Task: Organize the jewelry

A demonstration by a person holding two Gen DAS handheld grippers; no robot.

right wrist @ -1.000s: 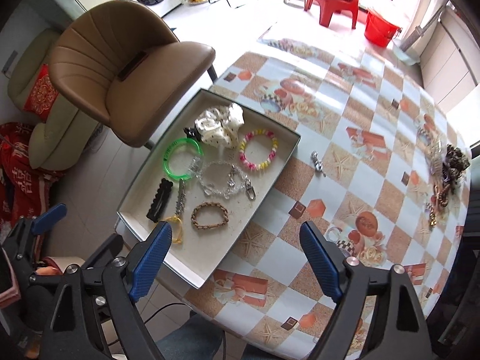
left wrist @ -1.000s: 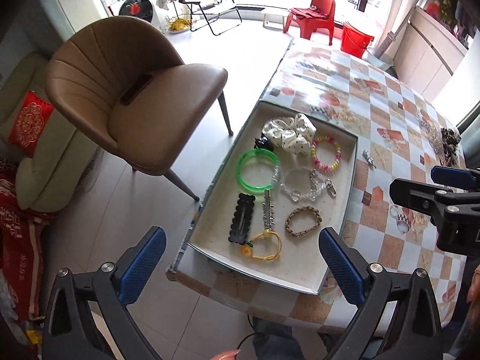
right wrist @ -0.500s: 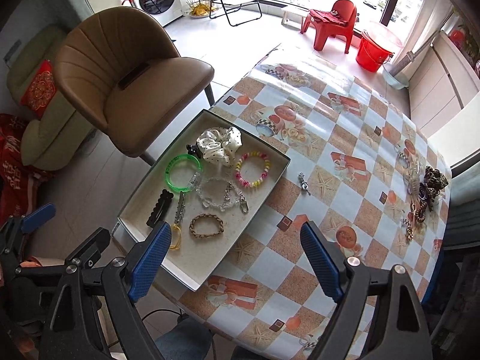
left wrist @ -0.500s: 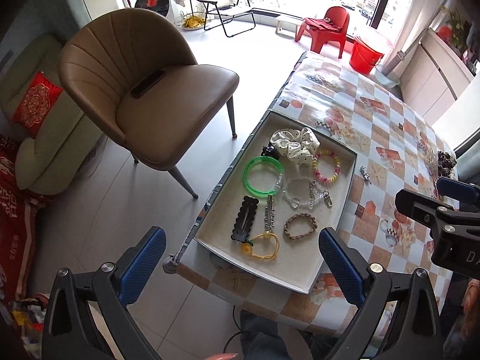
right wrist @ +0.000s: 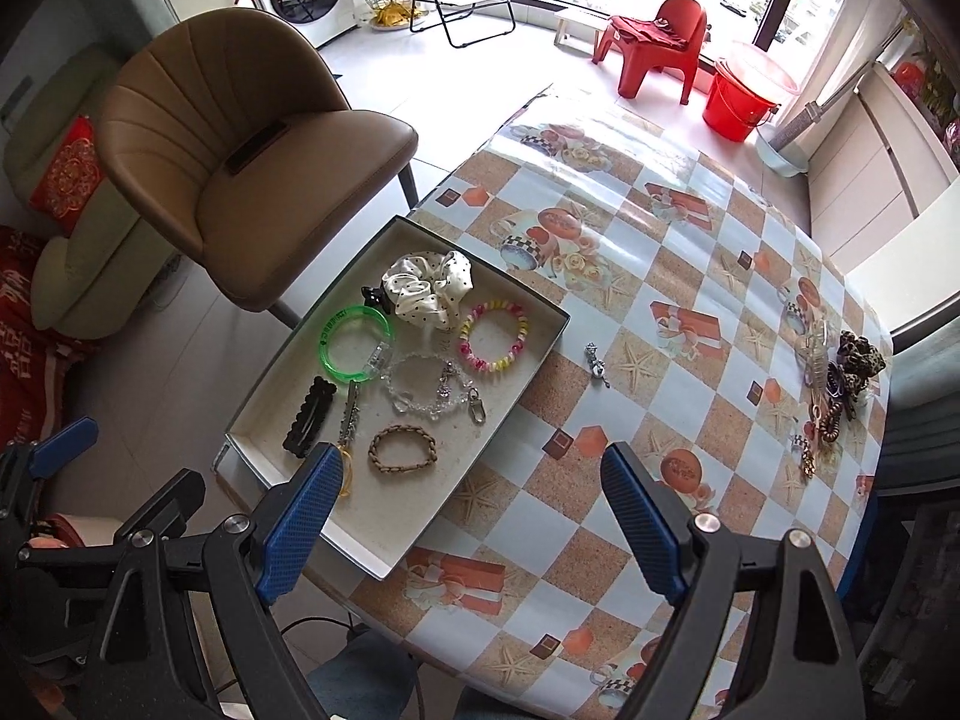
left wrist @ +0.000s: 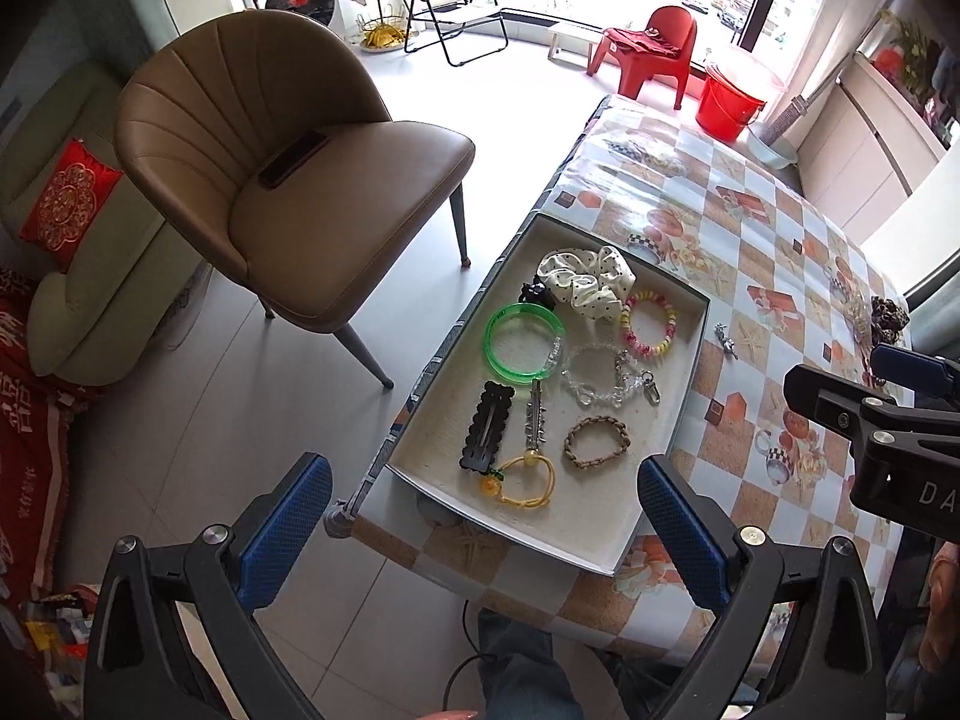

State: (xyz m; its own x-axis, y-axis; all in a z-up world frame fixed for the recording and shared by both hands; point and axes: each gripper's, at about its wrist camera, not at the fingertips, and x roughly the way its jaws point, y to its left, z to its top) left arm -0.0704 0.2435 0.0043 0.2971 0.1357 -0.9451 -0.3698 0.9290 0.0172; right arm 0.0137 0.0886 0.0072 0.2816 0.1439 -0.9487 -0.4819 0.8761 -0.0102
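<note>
My right hand-held gripper (right wrist: 462, 519) & left hand-held gripper (left wrist: 480, 528) hover spread wide, empty, above the shallow white jewelry tray (right wrist: 543, 361). Small silver charm (right wrist: 596, 363) lies on the checkered surface (right wrist: 654, 276) just beside it.

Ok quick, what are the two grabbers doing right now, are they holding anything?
Left gripper: jaws open, holding nothing, above the tray.
Right gripper: jaws open, holding nothing, above the table.

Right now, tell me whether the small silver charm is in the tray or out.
Out. The charm lies on the tablecloth just beyond the tray wall.
</note>
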